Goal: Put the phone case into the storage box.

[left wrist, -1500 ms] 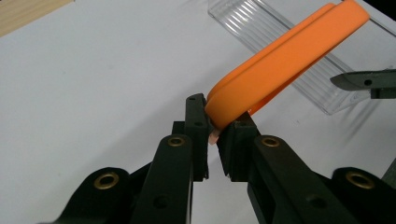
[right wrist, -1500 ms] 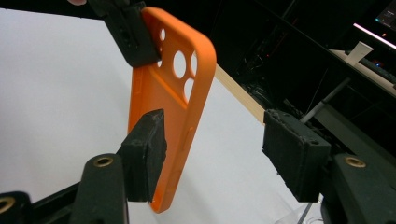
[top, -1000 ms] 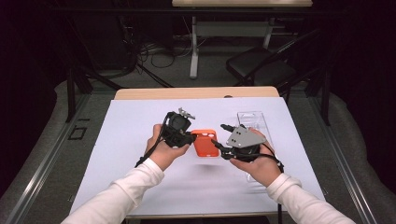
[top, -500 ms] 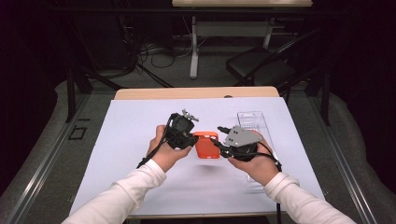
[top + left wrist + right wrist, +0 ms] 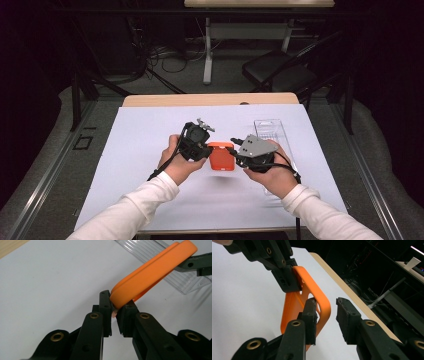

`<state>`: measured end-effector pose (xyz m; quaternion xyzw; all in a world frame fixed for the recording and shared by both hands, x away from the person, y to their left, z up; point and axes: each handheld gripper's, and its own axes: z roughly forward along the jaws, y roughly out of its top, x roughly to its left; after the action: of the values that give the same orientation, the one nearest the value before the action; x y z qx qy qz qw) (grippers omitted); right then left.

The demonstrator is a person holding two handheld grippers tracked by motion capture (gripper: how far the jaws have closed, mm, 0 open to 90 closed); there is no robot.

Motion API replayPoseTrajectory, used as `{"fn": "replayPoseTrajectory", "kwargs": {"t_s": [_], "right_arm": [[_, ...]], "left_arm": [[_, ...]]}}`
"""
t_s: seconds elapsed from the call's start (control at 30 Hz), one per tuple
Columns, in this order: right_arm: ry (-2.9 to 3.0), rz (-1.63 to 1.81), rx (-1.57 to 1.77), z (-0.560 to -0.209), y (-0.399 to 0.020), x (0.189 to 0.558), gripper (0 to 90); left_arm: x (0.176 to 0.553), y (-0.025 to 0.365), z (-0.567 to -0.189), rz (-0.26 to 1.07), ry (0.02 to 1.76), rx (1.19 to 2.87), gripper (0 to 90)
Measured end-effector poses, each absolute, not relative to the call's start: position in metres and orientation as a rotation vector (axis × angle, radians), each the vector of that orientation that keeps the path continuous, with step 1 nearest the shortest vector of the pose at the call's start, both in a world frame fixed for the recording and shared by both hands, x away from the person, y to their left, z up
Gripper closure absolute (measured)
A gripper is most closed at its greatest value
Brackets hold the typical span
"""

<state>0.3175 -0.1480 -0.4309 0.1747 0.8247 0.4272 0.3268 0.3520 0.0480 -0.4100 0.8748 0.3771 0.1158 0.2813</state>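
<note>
An orange flat case with rounded corners hangs above the white table sheet between my two grippers. My left gripper is shut on its left edge; in the left gripper view the pads pinch the case's rim. My right gripper reaches in from the right. Its jaws have just been closing around the case's thick rim. In the right gripper view one pad lies against the rim and the other pad still stands apart from it. The left gripper's jaws grip the far corner.
A clear ribbed plastic tray lies on the white sheet just right of and behind my right hand, also seen behind the case. The wooden table edge runs along the back. A dark chair stands beyond the table.
Both hands keep their places with the orange case between them. The right gripper now sits a little closer against the case's right edge.
</note>
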Motion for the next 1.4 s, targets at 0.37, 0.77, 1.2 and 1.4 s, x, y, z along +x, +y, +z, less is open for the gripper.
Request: {"fn": "replayPoseTrajectory", "kwargs": {"t_s": [0.37, 0.77, 1.2, 1.4], "right_arm": [[2.167, 1.082, 0.428, -0.4311, -0.1453, 0.3148, 74.7], [2.186, 1.057, 0.427, -0.4329, -0.1418, 0.3152, 76.5], [2.183, 1.012, 0.396, -0.4337, -0.1396, 0.3136, 79.1], [2.183, 1.001, 0.380, -0.4347, -0.1404, 0.3140, 79.6]], "left_arm": [[0.3513, 0.0467, -0.4109, 0.326, 1.018, 2.354, 82.7], [0.3497, 0.0457, -0.4111, 0.328, 1.012, 2.364, 82.7], [0.3491, 0.0450, -0.4139, 0.324, 1.013, 2.373, 82.6], [0.3475, 0.0444, -0.4149, 0.325, 1.007, 2.365, 81.9]]}}
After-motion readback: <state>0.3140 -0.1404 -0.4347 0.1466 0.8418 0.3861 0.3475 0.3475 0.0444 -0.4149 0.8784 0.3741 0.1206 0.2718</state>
